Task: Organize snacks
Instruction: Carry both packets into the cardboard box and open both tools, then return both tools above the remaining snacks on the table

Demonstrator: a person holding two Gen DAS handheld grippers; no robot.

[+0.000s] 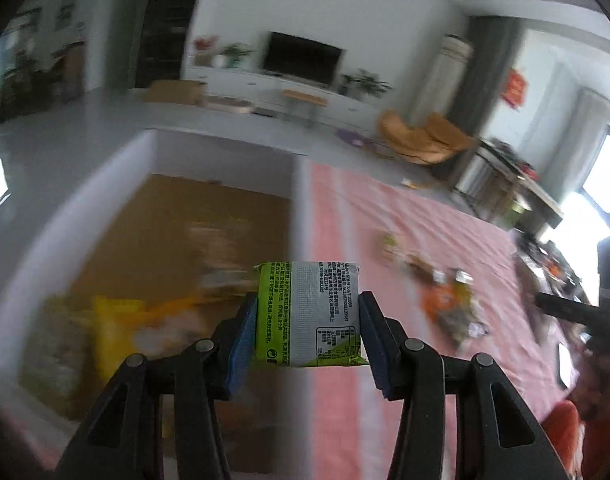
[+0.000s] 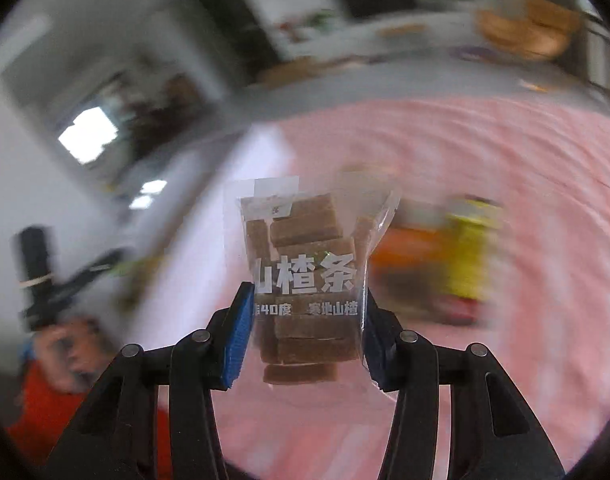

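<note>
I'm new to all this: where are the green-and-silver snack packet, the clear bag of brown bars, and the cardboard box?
green-and-silver snack packet (image 1: 309,314): left wrist view, printed silver face.
clear bag of brown bars (image 2: 309,276): right wrist view, white lettering.
cardboard box (image 1: 209,216): left wrist view, brown inner floor.

White walls, grey floor (image 1: 85,128). TV (image 1: 303,58) on low white cabinet (image 1: 265,88), plants either side. Tan chair (image 1: 421,138) and bright window (image 1: 605,180) far right. Surface has a pink cloth (image 1: 417,232). Daylight, heavy blur.
</note>
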